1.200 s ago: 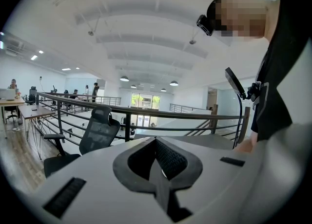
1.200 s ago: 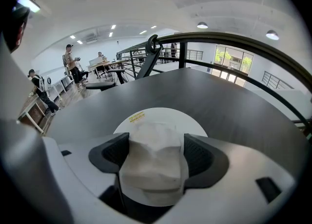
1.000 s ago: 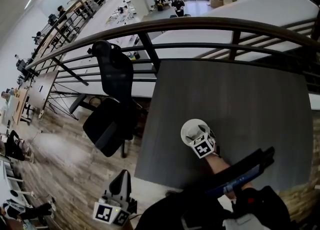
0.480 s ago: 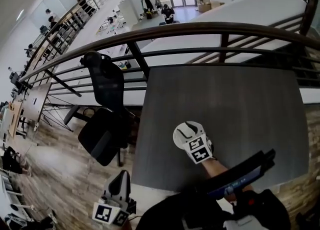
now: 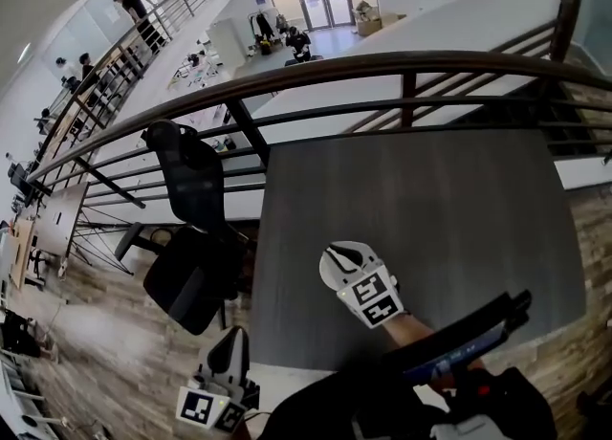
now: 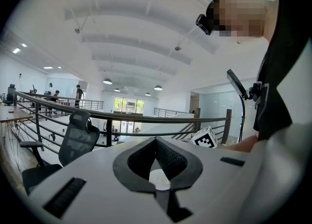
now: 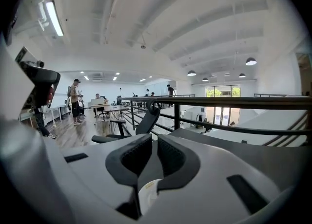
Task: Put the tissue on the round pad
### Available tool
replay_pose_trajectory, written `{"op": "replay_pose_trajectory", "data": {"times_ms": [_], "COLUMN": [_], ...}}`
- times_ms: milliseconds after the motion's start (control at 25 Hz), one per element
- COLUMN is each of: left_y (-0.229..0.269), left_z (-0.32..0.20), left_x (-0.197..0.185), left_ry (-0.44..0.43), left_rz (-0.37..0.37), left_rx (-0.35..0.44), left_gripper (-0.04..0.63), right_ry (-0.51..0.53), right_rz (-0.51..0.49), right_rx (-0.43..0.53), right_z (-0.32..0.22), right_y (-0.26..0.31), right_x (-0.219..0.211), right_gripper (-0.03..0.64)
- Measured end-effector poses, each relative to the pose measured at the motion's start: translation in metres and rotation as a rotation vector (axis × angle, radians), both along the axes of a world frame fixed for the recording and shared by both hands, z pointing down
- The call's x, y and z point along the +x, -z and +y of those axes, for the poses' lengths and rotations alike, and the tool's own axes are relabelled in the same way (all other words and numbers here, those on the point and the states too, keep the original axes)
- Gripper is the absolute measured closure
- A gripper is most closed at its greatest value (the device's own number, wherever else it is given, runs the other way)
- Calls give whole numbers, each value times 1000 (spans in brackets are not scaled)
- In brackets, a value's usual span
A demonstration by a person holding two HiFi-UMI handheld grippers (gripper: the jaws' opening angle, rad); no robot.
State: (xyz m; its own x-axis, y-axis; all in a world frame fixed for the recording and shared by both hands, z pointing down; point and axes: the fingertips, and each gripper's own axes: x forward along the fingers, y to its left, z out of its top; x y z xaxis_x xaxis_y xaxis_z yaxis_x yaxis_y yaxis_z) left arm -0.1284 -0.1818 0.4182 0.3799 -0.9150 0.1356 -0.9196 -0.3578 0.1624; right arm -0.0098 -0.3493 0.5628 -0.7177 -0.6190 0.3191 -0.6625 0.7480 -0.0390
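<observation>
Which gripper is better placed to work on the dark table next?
Right, likely: the right gripper hangs over the table, jaws closing on nothing; the left gripper, shut, is off its near edge.

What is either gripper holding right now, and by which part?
Nothing is held. The left gripper has its jaws together and empty. The right gripper is closing its jaws with nothing between them.

The table (image 5: pixel 430 209) shows dark, matt woodgrain. Behind it, the railing (image 5: pixel 402 61) looks like smooth, faintly glossy metal.
</observation>
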Motion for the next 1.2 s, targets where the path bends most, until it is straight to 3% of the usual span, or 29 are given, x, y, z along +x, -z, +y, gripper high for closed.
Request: {"op": "replay_pose_trajectory", "data": {"times_ms": [240,520,760,1200], "left_y": [5,3,1,1], "left_z": [15,48,67,153], "left_x": [-5,-17,-44,-72], "left_ry": [-22,-53,-83,-100], "left_rz": [-16,-48,-33,1], "left_rx": [7,0,41,63], "left_gripper": [592,592,592,592], "right_ry": [-22,-44,-57,-116], "right_rz": [-39,-81,-118,-93], "right_rx": [3,13,9,43], "right_z": [19,57,90,184], "right_y": [31,61,77,79], "right_x": [6,7,-22,-31], "right_gripper": [614,614,614,614]}}
